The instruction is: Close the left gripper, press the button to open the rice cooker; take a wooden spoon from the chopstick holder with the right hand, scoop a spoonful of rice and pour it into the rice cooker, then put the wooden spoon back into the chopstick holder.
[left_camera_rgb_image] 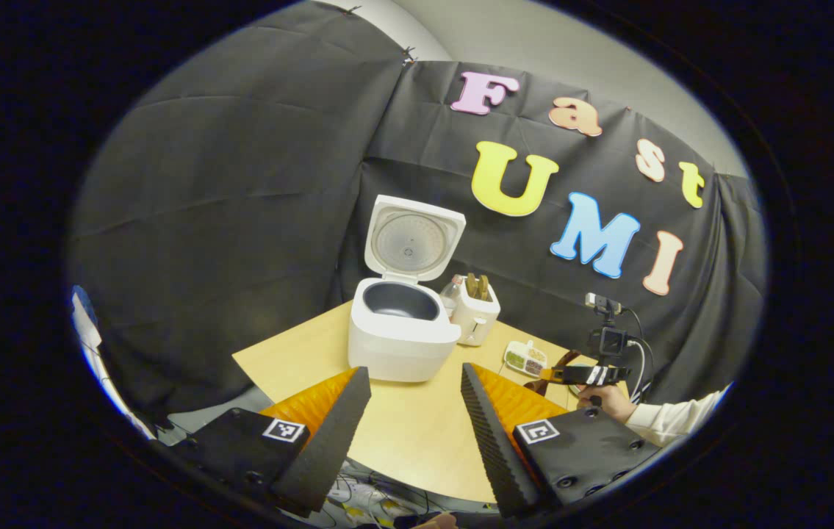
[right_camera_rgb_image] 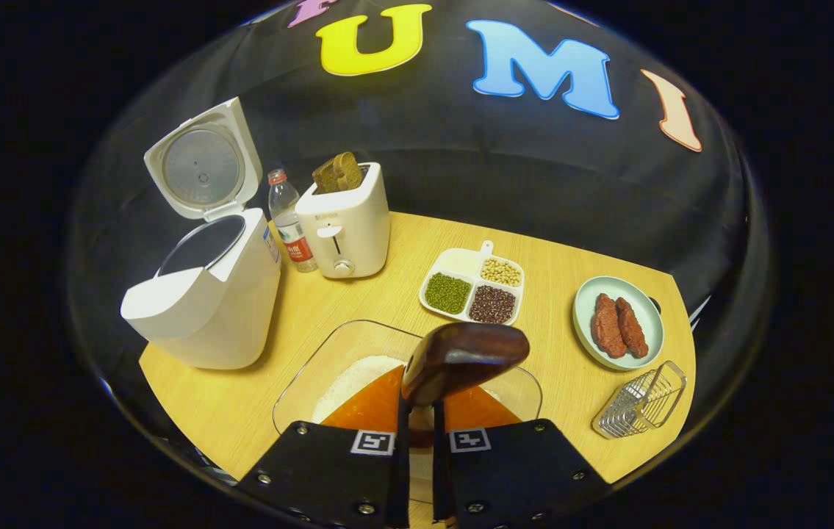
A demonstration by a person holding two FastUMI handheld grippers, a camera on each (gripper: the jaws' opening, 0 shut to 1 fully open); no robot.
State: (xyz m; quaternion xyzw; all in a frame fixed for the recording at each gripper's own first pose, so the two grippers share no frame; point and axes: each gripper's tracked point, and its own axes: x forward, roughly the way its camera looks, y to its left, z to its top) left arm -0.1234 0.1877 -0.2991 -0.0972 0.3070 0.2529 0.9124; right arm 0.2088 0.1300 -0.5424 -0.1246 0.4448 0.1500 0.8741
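In the left gripper view, the left tool (left_camera_rgb_image: 413,411) is hanging released over the near edge of the tabletop (left_camera_rgb_image: 417,433), its fingers (left_camera_rgb_image: 336,426) standing well apart with nothing between them. The cooker (left_camera_rgb_image: 403,327) is sitting toward the far edge with its lid (left_camera_rgb_image: 414,239) standing upright and the dark pot showing inside. A toaster (left_camera_rgb_image: 477,314) is standing just beside the cooker, with a bottle (left_camera_rgb_image: 452,289) peeking out between them. Farther along the right edge, a tray (left_camera_rgb_image: 526,358) of beans is lying. The right tool (left_camera_rgb_image: 584,375) is showing at the right edge, held by a hand (left_camera_rgb_image: 602,402) in a pale sleeve.

In the right gripper view, the right tool (right_camera_rgb_image: 417,422) is clenching the spoon (right_camera_rgb_image: 464,356), both fingers pressing on its handle, the dark bowl of the spoon rising over a glass dish (right_camera_rgb_image: 314,375) of rice (right_camera_rgb_image: 358,382) at the near edge. The cooker (right_camera_rgb_image: 207,294) is sitting open at the left edge, the bottle (right_camera_rgb_image: 290,220) and the toaster (right_camera_rgb_image: 347,220) just beside it at the far edge. The tray (right_camera_rgb_image: 474,286) is lying near the middle. A plate (right_camera_rgb_image: 619,323) with two reddish pieces is resting near the right edge, and a wire holder (right_camera_rgb_image: 641,400) is lying on its side at the near right corner.
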